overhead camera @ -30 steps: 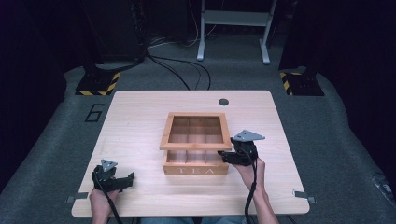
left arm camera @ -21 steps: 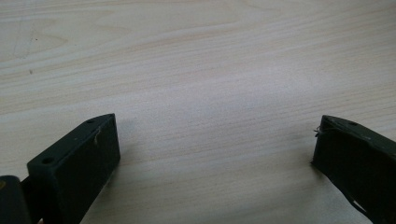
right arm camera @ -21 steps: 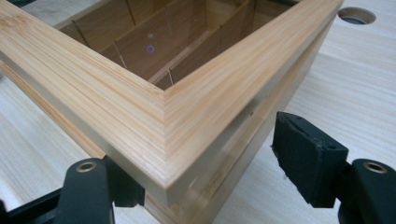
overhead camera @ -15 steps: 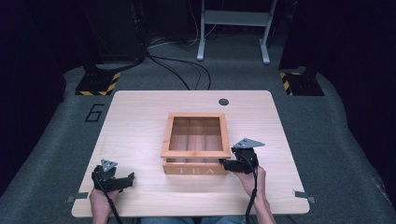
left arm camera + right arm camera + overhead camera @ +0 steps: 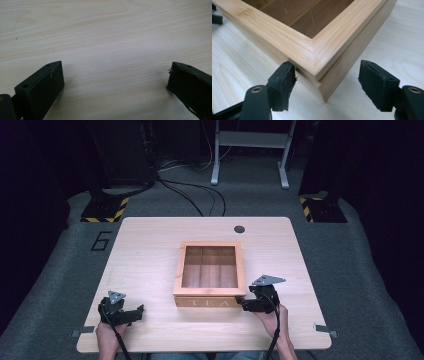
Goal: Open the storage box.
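Note:
A light wooden tea box (image 5: pixel 209 301) with a glass-paned lid stands shut in the middle of the table (image 5: pixel 150 250); "TEA" is lettered on its front. My right gripper (image 5: pixel 244 304) is at the box's front right corner. In the right gripper view that box corner (image 5: pixel 312 50) sits between the jaws of my right gripper (image 5: pixel 328 72). They have just opened a little. The left pad (image 5: pixel 283 82) is close to the front face and the right pad (image 5: pixel 377 82) stands clear. My left gripper (image 5: pixel 137 312) rests low at the front left, and the left gripper (image 5: pixel 115 72) is open over bare wood.
A small dark round grommet (image 5: pixel 239 229) sits near the table's far edge. Behind the table are a metal stand (image 5: pixel 250 150), cables (image 5: pixel 195 195) on the grey floor and hazard-striped bases (image 5: pixel 105 210). Metal brackets (image 5: pixel 325 328) stick out at the front corners.
My right gripper has sunk and drawn back along the box's right side to its front right corner. The left gripper has stayed put.

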Demonstrator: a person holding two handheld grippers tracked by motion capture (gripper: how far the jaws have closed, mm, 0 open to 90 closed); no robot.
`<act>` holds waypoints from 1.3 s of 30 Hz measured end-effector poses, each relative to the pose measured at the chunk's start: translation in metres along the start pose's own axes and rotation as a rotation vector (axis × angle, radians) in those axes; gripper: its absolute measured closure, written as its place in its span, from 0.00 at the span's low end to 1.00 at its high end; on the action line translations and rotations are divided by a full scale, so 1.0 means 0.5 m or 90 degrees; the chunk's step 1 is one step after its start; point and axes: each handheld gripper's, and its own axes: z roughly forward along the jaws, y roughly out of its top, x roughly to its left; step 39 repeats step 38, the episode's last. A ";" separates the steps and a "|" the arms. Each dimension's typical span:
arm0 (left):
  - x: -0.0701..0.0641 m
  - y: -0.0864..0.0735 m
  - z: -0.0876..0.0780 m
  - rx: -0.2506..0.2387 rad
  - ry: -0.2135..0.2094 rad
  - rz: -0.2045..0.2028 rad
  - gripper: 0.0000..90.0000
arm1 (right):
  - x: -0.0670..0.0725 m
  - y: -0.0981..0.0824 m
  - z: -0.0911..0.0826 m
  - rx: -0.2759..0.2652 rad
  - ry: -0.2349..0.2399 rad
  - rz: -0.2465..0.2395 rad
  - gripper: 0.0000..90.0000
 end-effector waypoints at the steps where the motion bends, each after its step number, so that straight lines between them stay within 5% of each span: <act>1: 0.000 0.000 0.000 0.000 0.000 0.000 0.00 | 0.001 -0.005 0.003 0.004 0.003 -0.004 0.32; 9: 0.000 0.000 0.000 0.000 0.000 0.000 0.00 | -0.017 -0.033 -0.017 -0.009 -0.015 0.003 0.29; 18: 0.000 0.000 0.000 0.000 0.000 0.000 0.00 | -0.087 -0.119 -0.065 -0.032 -0.099 0.067 0.19; 26: 0.000 0.000 0.000 0.000 0.000 0.000 0.00 | -0.140 -0.155 -0.073 -0.031 -0.177 0.098 0.17; 31: 0.000 0.000 0.000 0.000 0.000 0.000 0.00 | -0.157 -0.172 -0.059 0.003 -0.219 0.077 0.15; 39: 0.000 0.000 0.000 0.000 0.000 0.000 0.00 | -0.160 -0.178 -0.056 -0.003 -0.232 0.088 0.12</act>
